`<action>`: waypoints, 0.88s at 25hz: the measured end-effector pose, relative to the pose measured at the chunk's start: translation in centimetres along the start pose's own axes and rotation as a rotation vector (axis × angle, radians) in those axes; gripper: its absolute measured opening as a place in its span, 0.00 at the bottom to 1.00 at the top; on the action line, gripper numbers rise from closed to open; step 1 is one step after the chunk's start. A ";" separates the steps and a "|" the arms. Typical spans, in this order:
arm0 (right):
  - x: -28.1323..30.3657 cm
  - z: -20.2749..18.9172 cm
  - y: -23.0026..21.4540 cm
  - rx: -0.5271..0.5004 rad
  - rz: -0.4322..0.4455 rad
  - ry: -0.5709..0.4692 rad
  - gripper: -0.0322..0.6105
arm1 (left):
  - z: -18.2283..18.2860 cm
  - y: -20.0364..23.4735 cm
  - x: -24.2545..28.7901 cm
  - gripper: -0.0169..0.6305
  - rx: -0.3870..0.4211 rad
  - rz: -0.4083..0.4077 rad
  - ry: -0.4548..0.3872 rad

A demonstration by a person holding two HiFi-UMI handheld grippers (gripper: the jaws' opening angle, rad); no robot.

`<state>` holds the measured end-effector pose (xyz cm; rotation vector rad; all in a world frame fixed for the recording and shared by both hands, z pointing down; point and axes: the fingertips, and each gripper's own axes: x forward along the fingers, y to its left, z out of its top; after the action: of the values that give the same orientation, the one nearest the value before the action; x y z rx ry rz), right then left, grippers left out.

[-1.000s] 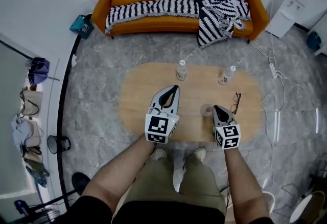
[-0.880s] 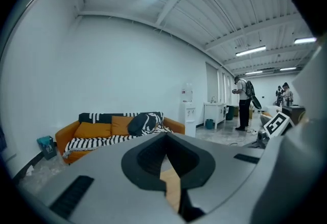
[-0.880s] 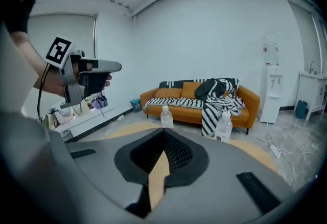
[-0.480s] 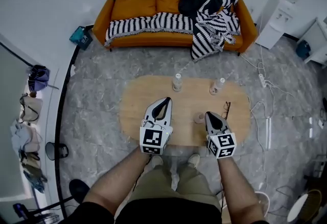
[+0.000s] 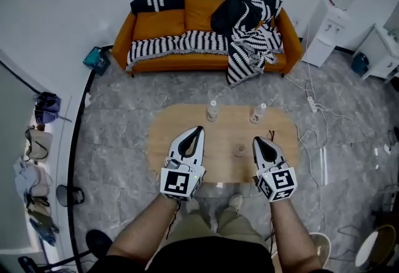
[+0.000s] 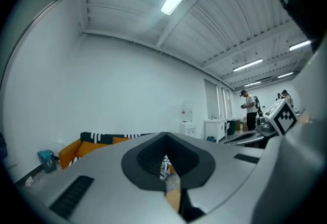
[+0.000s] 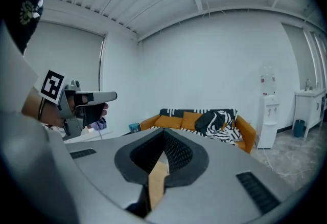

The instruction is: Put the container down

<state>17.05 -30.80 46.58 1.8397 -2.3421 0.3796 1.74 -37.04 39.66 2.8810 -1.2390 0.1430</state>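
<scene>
Head view: left gripper (image 5: 199,130) and right gripper (image 5: 257,140) hover above the table (image 5: 162,138); the container (image 5: 239,151) — a small jar, perhaps — stands between them, nearer the right. Left gripper view: jaws together, empty. Right gripper view: jaws closed — nothing held.

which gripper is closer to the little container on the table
Right. In the head view the right gripper is just right of the container, while the left gripper is farther off to its left.

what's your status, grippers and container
Left gripper shut, empty. Right gripper shut, empty. Container down on table, free of both. Nothing in the way.
</scene>
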 end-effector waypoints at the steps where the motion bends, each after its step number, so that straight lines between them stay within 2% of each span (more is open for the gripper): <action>1: -0.6 1.1 0.2 -0.014 -0.002 -0.008 0.07 | 1.2 -0.2 -0.4 0.05 0.006 0.000 -0.016; 4: -2.1 4.5 1.3 -0.036 -0.016 -0.028 0.07 | 4.1 -0.5 -1.8 0.05 0.015 -0.011 -0.077; 7: -3.6 7.3 2.3 -0.049 -0.024 -0.063 0.07 | 5.9 -0.2 -3.6 0.05 0.030 -0.001 -0.056; 10: -4.9 9.4 3.5 -0.065 -0.012 -0.088 0.07 | 7.7 -0.1 -4.9 0.05 0.021 0.004 -0.070; 14: -5.7 10.8 4.3 -0.085 -0.016 -0.117 0.07 | 9.1 0.2 -6.0 0.05 0.052 0.011 -0.085; 18: -7.3 11.6 4.5 -0.075 -0.023 -0.091 0.07 | 9.7 -0.4 -6.3 0.05 0.050 0.003 -0.092; 22: -7.4 12.6 5.4 -0.093 -0.014 -0.116 0.07 | 10.5 0.2 -6.7 0.05 0.046 0.008 -0.104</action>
<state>14.17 -26.20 31.99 1.8812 -2.3755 0.1631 -2.12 -32.74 28.61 2.9580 -1.2794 0.0226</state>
